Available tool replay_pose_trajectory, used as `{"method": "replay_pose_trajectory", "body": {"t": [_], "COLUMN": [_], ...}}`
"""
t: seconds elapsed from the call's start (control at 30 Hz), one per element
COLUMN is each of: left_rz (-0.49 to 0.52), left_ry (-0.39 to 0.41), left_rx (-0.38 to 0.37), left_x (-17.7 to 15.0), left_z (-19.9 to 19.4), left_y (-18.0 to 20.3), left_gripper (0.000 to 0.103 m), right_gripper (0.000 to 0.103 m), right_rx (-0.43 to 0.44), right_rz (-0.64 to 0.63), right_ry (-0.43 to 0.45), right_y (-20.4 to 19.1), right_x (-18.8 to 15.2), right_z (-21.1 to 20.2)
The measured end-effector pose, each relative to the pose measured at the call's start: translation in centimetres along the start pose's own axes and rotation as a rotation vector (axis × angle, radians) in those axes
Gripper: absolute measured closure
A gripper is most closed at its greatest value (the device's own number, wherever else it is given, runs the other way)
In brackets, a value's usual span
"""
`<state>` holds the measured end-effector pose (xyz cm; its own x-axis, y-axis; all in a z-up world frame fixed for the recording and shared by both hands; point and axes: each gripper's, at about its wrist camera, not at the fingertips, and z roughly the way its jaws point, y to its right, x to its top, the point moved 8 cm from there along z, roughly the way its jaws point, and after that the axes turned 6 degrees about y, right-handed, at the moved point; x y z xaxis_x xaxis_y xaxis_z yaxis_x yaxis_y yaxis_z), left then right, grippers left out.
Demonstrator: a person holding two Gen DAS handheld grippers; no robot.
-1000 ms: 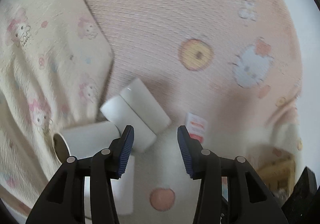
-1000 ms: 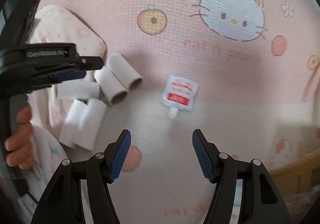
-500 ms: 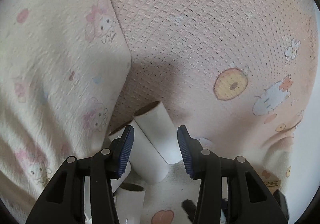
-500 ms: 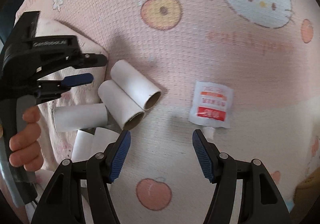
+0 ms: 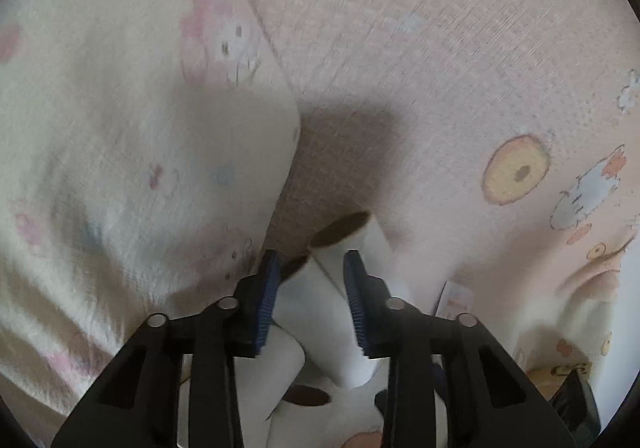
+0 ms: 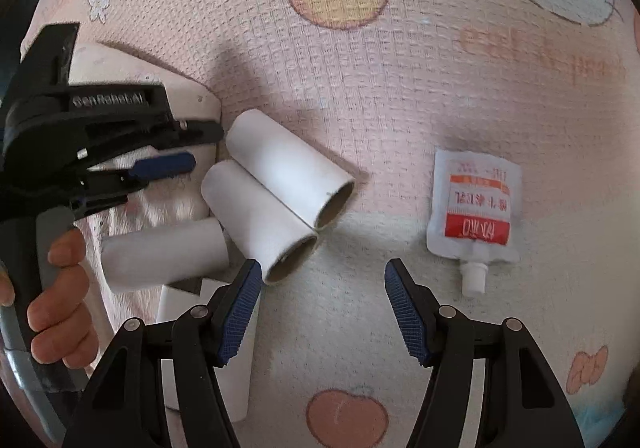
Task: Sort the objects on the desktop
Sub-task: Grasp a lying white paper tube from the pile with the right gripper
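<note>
The white cardboard tubes [image 6: 288, 184] are judged light, hollow and easily crushed, so each is best taken across its middle with a gentle squeeze; the small spouted pouch [image 6: 474, 206] looks soft and slippery. The tubes lie clustered on the pink printed cloth [image 6: 400, 96] beside a cream pillow [image 5: 120, 128]. The left gripper [image 5: 310, 288] has just been closing, its jaws partly narrowed astride two tubes, with no grip confirmed. The right gripper [image 6: 322, 312] is held released, tubes just beyond its left finger, the pouch off right.
</note>
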<state>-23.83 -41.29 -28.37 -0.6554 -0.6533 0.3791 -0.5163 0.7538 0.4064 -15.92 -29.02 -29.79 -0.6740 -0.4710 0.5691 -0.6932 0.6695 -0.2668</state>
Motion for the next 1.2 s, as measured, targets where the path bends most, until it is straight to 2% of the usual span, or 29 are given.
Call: {"method": "replay_pose_trajectory", "body": {"t": [0.1,0.23,0.3,0.33,0.47,0.6,0.7,0.77,0.87,0.97,1.07,1.2], "left_rz": [0.022,0.026,0.016,0.011,-0.023,0.017,0.017,0.016,0.019,0.077,0.17,0.285], "left_ry": [-0.02,-0.023,0.003,0.009,-0.035,-0.063,-0.095,-0.117,-0.137,-0.139,-0.144,-0.219], "left_rx": [0.035,0.044,0.071,0.068,0.003,-0.001,-0.052,-0.079,-0.111,-0.117,-0.12,-0.182], "left_x": [-0.3,-0.5,-0.2,-0.1,-0.7,-1.4,-2.1,-2.5,-3.3,-3.9,-5.0,-7.3], "left_z": [0.7,0.7,0.4,0.3,0.7,1.0,1.1,1.2,1.1,0.9,0.6,1.5], "left_y": [-0.3,-0.4,-0.9,-1.0,-1.1,-0.7,-0.3,0.0,0.2,2.2,4.3,7.6], "left_gripper": [0.074,0.074,0.074,0.074,0.074,0.074,0.074,0.074,0.074,0.074,0.074,0.073], "right_gripper": [0.041,0.041,0.044,0.05,0.064,0.066,0.067,0.067,0.066,0.066,0.066,0.066], "right_rx": [0.016,0.043,0.028,0.023,0.081,0.089,0.103,0.081,0.094,0.118,0.099,0.104], "right_rz": [0.026,0.038,0.026,0.019,0.023,0.007,-0.007,-0.016,0.029,0.096,0.132,0.187], "right_ry": [-0.005,-0.026,-0.043,-0.049,-0.043,-0.051,-0.059,-0.055,-0.061,-0.063,-0.066,-0.07], "right_y": [-0.1,-0.5,-0.6,-0.6,-1.3,-1.7,-2.0,-1.7,-0.6,0.6,2.1,3.9], "right_x": [0.1,-0.2,-0.5,-0.6,-0.7,-0.9,-1.1,-1.3,-1.7,-2.2,-3.0,-4.2], "right_z": [0.5,1.1,1.5,1.7,1.7,1.8,1.7,1.4,0.9,0.1,-0.7,-1.9]}}
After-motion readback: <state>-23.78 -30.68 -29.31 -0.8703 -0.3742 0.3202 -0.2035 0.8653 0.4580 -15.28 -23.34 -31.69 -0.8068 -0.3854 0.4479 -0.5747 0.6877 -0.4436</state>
